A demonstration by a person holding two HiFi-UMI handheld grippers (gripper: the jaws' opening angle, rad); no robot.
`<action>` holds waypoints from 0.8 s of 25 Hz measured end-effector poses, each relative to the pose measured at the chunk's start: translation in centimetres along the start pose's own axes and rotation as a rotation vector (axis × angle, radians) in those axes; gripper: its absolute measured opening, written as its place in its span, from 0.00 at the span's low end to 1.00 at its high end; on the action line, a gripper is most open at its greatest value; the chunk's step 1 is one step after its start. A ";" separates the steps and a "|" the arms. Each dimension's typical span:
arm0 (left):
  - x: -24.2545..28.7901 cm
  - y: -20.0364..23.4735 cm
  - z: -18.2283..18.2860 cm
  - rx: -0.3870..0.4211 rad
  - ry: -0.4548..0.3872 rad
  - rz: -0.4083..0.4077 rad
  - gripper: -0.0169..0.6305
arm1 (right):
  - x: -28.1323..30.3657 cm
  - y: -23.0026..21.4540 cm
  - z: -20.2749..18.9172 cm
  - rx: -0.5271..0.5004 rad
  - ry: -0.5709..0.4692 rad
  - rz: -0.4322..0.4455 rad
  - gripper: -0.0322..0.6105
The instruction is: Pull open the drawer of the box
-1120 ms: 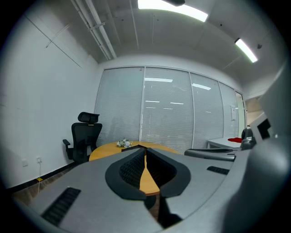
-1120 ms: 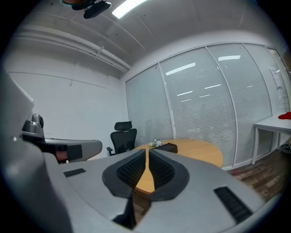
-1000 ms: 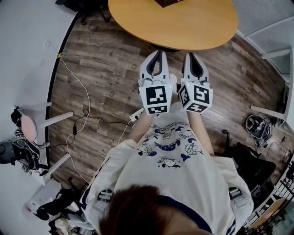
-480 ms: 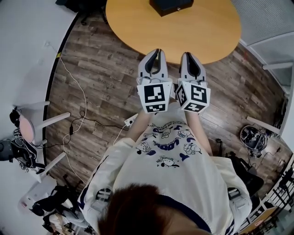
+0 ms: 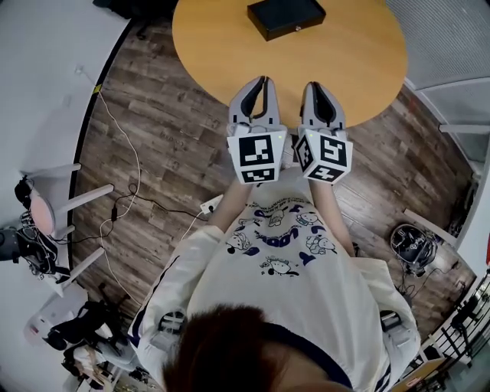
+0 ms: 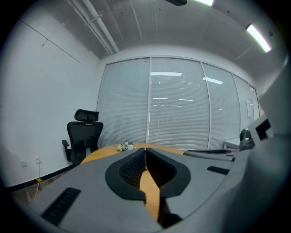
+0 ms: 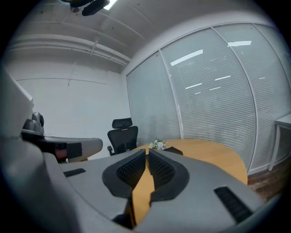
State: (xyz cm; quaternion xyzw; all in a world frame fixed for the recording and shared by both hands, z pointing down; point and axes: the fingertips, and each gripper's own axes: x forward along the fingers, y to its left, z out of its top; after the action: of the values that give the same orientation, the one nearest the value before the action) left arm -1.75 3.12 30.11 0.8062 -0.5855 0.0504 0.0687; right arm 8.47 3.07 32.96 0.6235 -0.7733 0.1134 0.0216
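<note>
**Both jaws shut and empty, box well ahead on the table**

My left gripper (image 5: 262, 80) and my right gripper (image 5: 315, 86) sit side by side, close together but not touching, with their tips over the near edge of the round wooden table (image 5: 360, 61). Each carries its marker cube at the rear, close to my shirt (image 5: 283, 260). Both point away from me across the table.

In the left gripper view, my left jaws (image 6: 145, 152) are pressed together at the tips. Only the hollow between the ribbed pads is left behind them, and through it I see the table's wood and nothing gripped. In the right gripper view, my right jaws (image 7: 147, 154) are closed the same way: the tips meet, the hollow behind them is bare, and they have hold of nothing.

The box (image 5: 285, 17) is black, flat and rectangular. It lies on the far part of the table, well apart from both pairs of jaws, slightly turned and ahead of the gap between my grippers. A small pale dot shows on the side facing me. I cannot make out the drawer's seam from the head view, and nothing sticks out of the box.

Past the table, both gripper views show a black office chair (image 6: 84, 136) and a small bunch of flowers (image 6: 125, 146) on the table's far edge. The wood-plank floor (image 5: 153, 122) runs under me, with a white cable (image 5: 126, 145) trailing across it.
</note>
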 end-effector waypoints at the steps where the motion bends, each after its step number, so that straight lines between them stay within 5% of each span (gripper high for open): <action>1: 0.7 0.0 0.1 0.000 0.001 0.006 0.06 | 0.7 -0.4 0.1 -0.001 0.002 0.004 0.11; 20: 8.7 0.9 -1.3 -0.017 0.084 0.066 0.06 | 9.4 -4.0 -1.2 0.005 0.098 0.058 0.11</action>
State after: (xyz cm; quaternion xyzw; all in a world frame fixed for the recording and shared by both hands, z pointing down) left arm 0.06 -5.10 32.90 0.7831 -0.6087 0.0816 0.0984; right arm 10.15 -6.48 36.33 0.5947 -0.7886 0.1464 0.0547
